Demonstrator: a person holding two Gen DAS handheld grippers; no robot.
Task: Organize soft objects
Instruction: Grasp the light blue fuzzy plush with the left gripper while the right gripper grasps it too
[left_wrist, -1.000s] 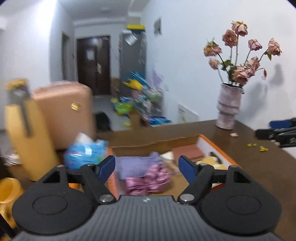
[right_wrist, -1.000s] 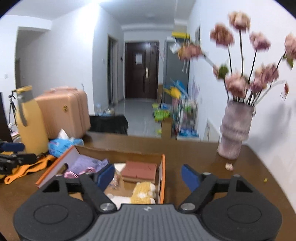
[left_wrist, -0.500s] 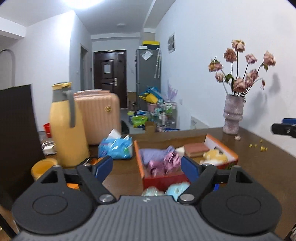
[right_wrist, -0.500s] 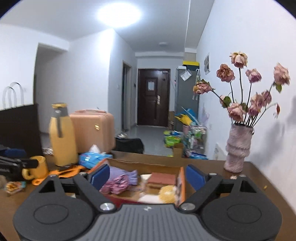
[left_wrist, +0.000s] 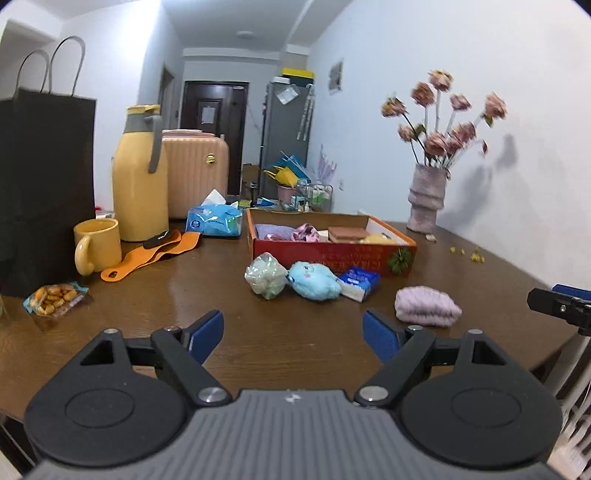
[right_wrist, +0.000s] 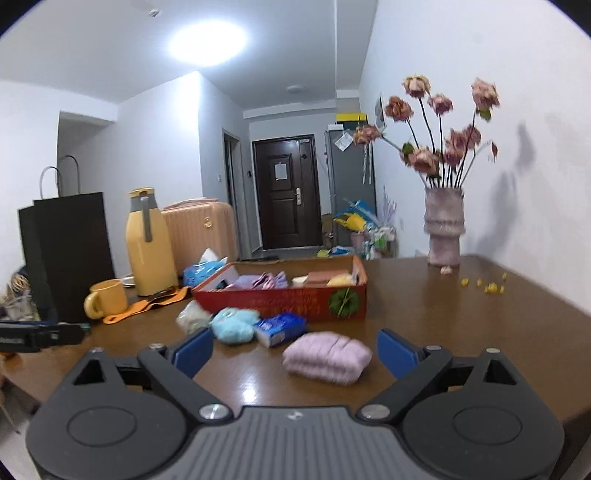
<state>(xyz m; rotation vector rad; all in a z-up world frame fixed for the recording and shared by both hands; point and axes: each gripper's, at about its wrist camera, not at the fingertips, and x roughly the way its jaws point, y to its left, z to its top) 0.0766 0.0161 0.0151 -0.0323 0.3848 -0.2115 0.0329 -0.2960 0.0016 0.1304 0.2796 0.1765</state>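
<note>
On the brown table a red open box (left_wrist: 332, 254) (right_wrist: 284, 301) holds a purple cloth, a pink bundle, a brown block and a yellow soft thing. In front of it lie a greenish bagged bundle (left_wrist: 266, 275) (right_wrist: 192, 318), a light blue plush (left_wrist: 314, 280) (right_wrist: 233, 325), a blue tissue pack (left_wrist: 359, 282) (right_wrist: 281, 328) and a folded lilac knit (left_wrist: 426, 305) (right_wrist: 327, 356). My left gripper (left_wrist: 293, 334) is open and empty, well short of these. My right gripper (right_wrist: 295, 350) hangs near the lilac knit, jaws opening wide, pads not touching it.
At the left stand a black paper bag (left_wrist: 44, 184), a yellow jug (left_wrist: 138, 173), a yellow mug (left_wrist: 96, 243), an orange strap (left_wrist: 151, 251), a snack packet (left_wrist: 55, 295) and a blue tissue bag (left_wrist: 214, 219). A vase of dried flowers (left_wrist: 424, 203) stands at the back right.
Both grippers have pulled back from above the box toward the table's near edge and sunk lower. The loose items in front of the box have come into view. The right jaws have widened.
</note>
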